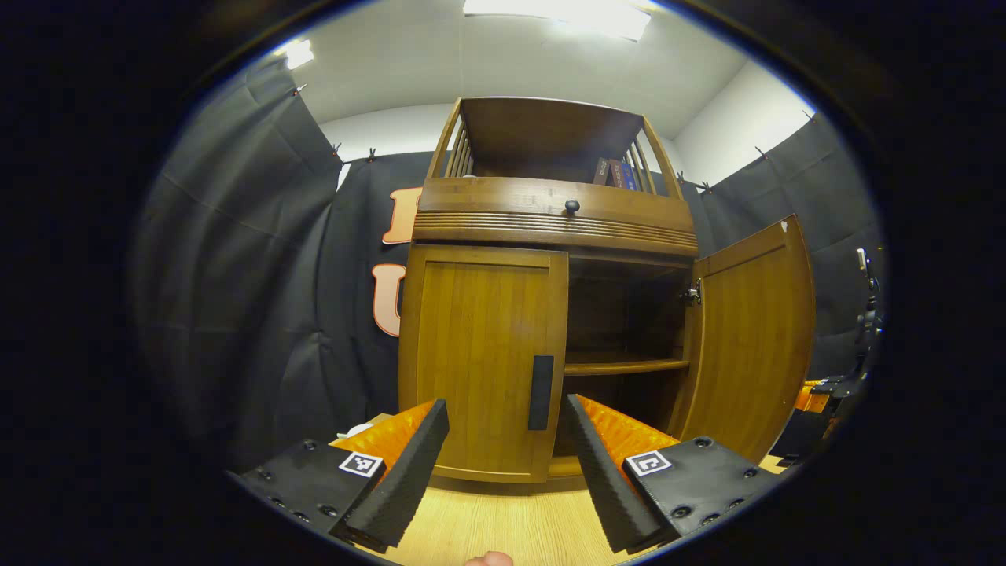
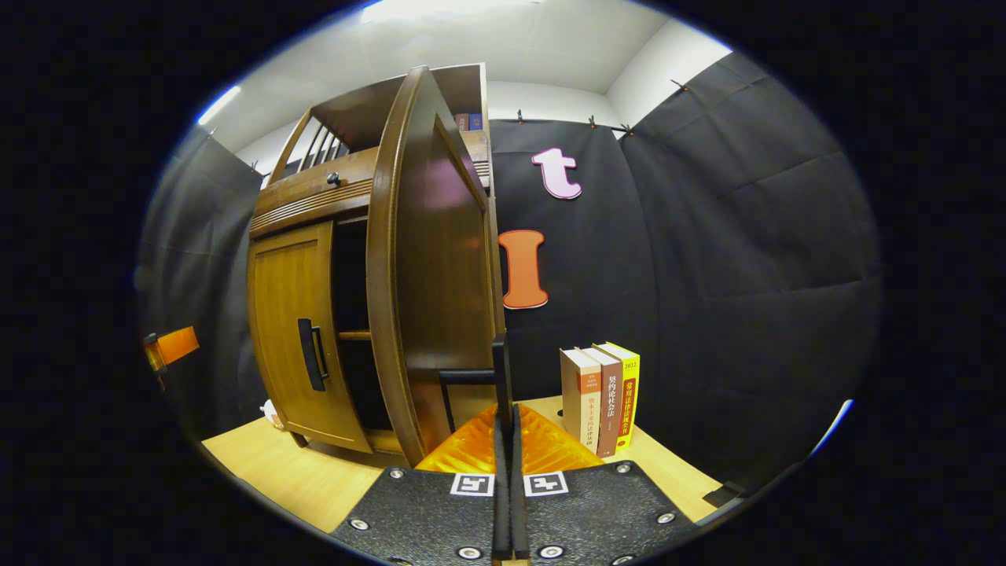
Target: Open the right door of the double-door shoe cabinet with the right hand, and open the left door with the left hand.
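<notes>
Left gripper view: a wooden shoe cabinet (image 1: 550, 228) stands on a pale wooden tabletop (image 1: 503, 527) against black cloth. Its right door (image 1: 750, 338) is swung wide open, showing a dark interior with one shelf (image 1: 625, 365). The left door (image 1: 483, 358) is closed, with a dark vertical handle (image 1: 541, 391) near its right edge. The left gripper (image 1: 507, 417) is near the cabinet with its fingers spread apart, empty, the handle between them but farther off.

Right gripper view: the open right door (image 2: 428, 259) is seen nearly edge-on. The right gripper (image 2: 505, 369) has its fingers pressed together around that door's handle (image 2: 471, 376). To the right, three books (image 2: 601, 397) stand upright on the tabletop (image 2: 299, 479).
</notes>
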Demonstrator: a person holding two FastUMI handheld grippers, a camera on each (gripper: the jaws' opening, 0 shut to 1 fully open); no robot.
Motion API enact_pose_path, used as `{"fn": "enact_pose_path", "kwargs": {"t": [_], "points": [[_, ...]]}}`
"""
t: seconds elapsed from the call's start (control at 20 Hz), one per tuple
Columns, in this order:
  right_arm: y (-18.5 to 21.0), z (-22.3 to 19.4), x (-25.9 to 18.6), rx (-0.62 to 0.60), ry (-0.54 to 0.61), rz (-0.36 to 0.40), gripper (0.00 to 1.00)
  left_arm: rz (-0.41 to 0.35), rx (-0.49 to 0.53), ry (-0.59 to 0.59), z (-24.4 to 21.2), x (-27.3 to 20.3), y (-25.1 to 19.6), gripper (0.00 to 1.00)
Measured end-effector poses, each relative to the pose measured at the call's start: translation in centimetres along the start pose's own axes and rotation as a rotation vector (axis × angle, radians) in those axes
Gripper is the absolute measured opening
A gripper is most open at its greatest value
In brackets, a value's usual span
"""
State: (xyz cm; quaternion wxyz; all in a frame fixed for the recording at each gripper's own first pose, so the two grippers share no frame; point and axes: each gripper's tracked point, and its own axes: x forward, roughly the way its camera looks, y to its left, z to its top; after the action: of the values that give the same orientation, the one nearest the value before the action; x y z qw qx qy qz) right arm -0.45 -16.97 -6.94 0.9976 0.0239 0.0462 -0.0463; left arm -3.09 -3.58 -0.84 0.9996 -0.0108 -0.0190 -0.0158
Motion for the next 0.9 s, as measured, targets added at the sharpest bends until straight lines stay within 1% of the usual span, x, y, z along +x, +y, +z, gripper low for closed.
{"fn": "enact_pose_path", "kwargs": {"t": [0.2, 0.35, 0.75, 0.9], "points": [[-2.7, -0.1, 0.1, 0.000, 0.018, 0.081, 0.00, 0.009, 0.008, 0.007, -0.2, 0.3, 0.1, 0.98], [-4.1, -0.2, 0.2, 0.003, 0.026, 0.128, 0.00, 0.020, 0.001, 0.004, -0.2, 0.1, 0.1, 0.97], [-5.6, -0.2, 0.9, 0.010, 0.045, 0.211, 0.00, 0.042, 0.005, -0.008, 0.1, 0.1, -0.4, 0.97], [-5.6, -0.1, 0.8, 0.016, 0.046, 0.223, 0.01, 0.042, -0.003, -0.007, 0.0, 0.2, -0.7, 0.97]]}}
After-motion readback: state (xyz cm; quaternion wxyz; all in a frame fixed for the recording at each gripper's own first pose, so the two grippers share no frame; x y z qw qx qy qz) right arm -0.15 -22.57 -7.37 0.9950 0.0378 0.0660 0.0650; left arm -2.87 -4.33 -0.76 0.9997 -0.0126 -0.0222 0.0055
